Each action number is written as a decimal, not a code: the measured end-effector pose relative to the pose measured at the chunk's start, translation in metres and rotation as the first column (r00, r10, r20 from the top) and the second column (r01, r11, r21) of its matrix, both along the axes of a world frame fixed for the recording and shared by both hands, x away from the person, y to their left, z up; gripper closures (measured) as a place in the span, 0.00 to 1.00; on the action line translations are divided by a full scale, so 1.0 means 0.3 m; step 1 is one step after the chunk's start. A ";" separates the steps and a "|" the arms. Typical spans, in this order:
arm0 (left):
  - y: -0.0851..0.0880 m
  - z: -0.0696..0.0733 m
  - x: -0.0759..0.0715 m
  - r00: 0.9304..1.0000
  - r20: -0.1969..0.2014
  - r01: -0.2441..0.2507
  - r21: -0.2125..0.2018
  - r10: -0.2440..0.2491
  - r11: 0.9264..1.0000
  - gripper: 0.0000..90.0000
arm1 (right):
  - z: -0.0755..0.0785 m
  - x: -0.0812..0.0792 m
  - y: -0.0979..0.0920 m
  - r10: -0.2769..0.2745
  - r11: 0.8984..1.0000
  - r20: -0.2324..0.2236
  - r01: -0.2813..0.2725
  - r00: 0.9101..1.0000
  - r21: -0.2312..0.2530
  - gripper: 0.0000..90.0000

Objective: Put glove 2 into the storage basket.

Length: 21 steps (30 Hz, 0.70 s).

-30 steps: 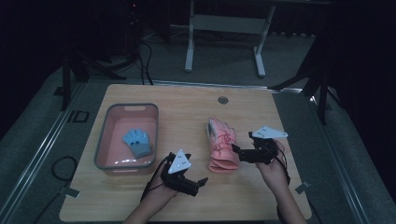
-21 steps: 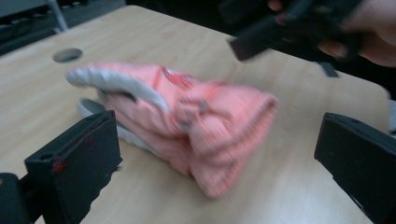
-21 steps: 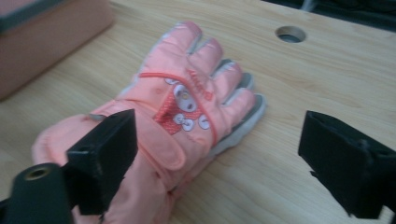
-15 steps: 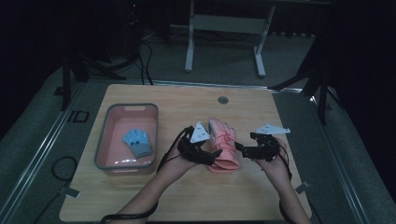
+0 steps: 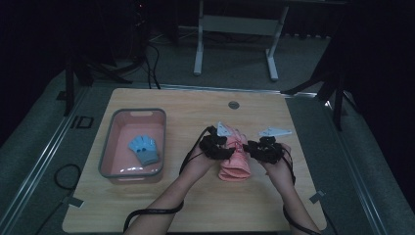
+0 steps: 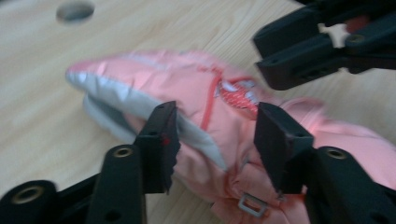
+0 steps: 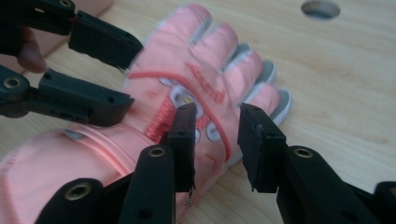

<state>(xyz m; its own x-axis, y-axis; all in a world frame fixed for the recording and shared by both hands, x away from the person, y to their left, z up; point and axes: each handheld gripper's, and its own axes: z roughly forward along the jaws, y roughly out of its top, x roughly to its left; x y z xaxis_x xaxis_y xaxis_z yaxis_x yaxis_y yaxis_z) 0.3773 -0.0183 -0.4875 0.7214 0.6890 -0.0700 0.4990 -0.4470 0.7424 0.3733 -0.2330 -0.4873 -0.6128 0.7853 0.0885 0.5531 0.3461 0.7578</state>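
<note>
Dim room, pale wooden surface [image 5: 161, 205] with a round hole near its far edge. A pink bin [image 5: 108, 147] stands on its left part with a small blue glove [image 5: 145, 150] lying inside. Right of the bin, well apart from it, a padded pink glove [image 5: 236, 164] lies flat, fingers toward the far edge, cuff toward the person.

Both grippers are at this glove. The left gripper [image 6: 215, 135] comes at it from the bin side; its jaws have just been closing and now straddle the glove's thumb-side edge, where grey lining shows. The pads look close to the fabric, perhaps just touching, but the blur hides whether they pinch it. The right gripper [image 7: 215, 135] comes from the other side; its jaws have also just been closing and stand partly apart over the back of the glove, by the red stitched logo, with fabric between them and no clear squeeze.

The glove looks soft, light and puffy, with a smooth shell that may slide between hard pads. It will sag and fold rather than keep its shape, so a shallow pinch on the padding could slip off. Better holds seem to be the side seams or the cuff, where layers bunch; taking both edges at once should keep it flat when lifted.
</note>
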 end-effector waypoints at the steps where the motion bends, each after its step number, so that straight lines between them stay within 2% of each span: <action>1: 0.004 -0.011 0.004 1.000 -0.018 -0.025 0.000 0.025 1.000 0.51 | -0.012 0.003 -0.001 -0.003 1.000 -0.013 0.003 1.000 0.002 0.70; 3: 0.007 -0.038 0.011 0.997 -0.050 -0.057 0.011 0.057 0.998 0.46 | -0.036 0.007 -0.002 -0.003 1.000 -0.043 0.004 0.999 0.017 0.63; 4: 0.008 -0.053 0.016 0.995 -0.083 -0.062 0.005 0.062 0.998 0.42 | -0.047 0.009 -0.003 -0.008 1.000 -0.054 0.010 0.998 0.024 0.60; 6: 0.012 -0.081 0.024 0.988 -0.137 -0.071 -0.019 0.067 0.997 0.41 | -0.069 0.019 -0.004 -0.020 1.000 -0.091 0.022 0.996 0.016 0.55; 9: 0.020 -0.116 0.042 0.975 -0.207 -0.089 -0.057 0.075 0.994 0.38 | -0.101 0.041 -0.009 -0.031 0.998 -0.151 0.037 0.988 0.040 0.53; 12: 0.030 -0.145 0.056 0.962 -0.264 -0.099 -0.105 0.068 0.990 0.38 | -0.131 0.067 -0.015 -0.041 0.995 -0.230 0.060 0.972 0.075 0.51; 13: 0.030 -0.145 0.056 0.962 -0.264 -0.099 -0.105 0.068 0.990 0.38 | -0.131 0.067 -0.015 -0.041 0.995 -0.230 0.060 0.972 0.075 0.51; 14: 0.036 -0.156 0.061 0.957 -0.286 -0.092 -0.132 0.051 0.987 0.38 | -0.136 0.073 -0.017 -0.045 0.994 -0.249 0.068 0.967 0.084 0.51; 15: 0.038 -0.161 0.064 0.953 -0.300 -0.092 -0.146 0.044 0.985 0.44 | -0.144 0.085 -0.021 -0.046 0.991 -0.294 0.082 0.955 0.110 0.51; 16: 0.041 -0.164 0.067 0.952 -0.305 -0.085 -0.149 0.036 0.985 0.45 | -0.150 0.092 -0.022 -0.042 0.989 -0.314 0.084 0.948 0.121 0.51; 17: 0.043 -0.168 0.069 0.949 -0.314 -0.084 -0.168 0.028 0.982 0.47 | -0.156 0.098 -0.024 -0.038 0.987 -0.334 0.088 0.942 0.138 0.52; 18: 0.046 -0.170 0.072 0.947 -0.320 -0.081 -0.177 0.020 0.981 0.50 | -0.160 0.103 -0.027 -0.029 0.984 -0.348 0.087 0.937 0.154 0.53; 20: 0.052 -0.177 0.080 0.940 -0.341 -0.082 -0.197 0.011 0.977 0.50 | -0.167 0.107 -0.031 -0.019 0.981 -0.357 0.087 0.934 0.175 0.54; 21: 0.054 -0.179 0.082 0.939 -0.345 -0.077 -0.203 0.003 0.976 0.51 | -0.170 0.109 -0.034 -0.017 0.977 -0.371 0.093 0.928 0.189 0.57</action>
<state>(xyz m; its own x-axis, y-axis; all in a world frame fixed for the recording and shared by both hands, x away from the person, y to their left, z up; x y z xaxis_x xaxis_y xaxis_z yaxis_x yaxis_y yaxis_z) 0.4018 -0.0022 -0.5413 0.6004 0.6593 -0.4525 0.7523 -0.2737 0.5993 0.4060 -0.2432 -0.5382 -0.4637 0.7592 0.4568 0.8184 0.1696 0.5490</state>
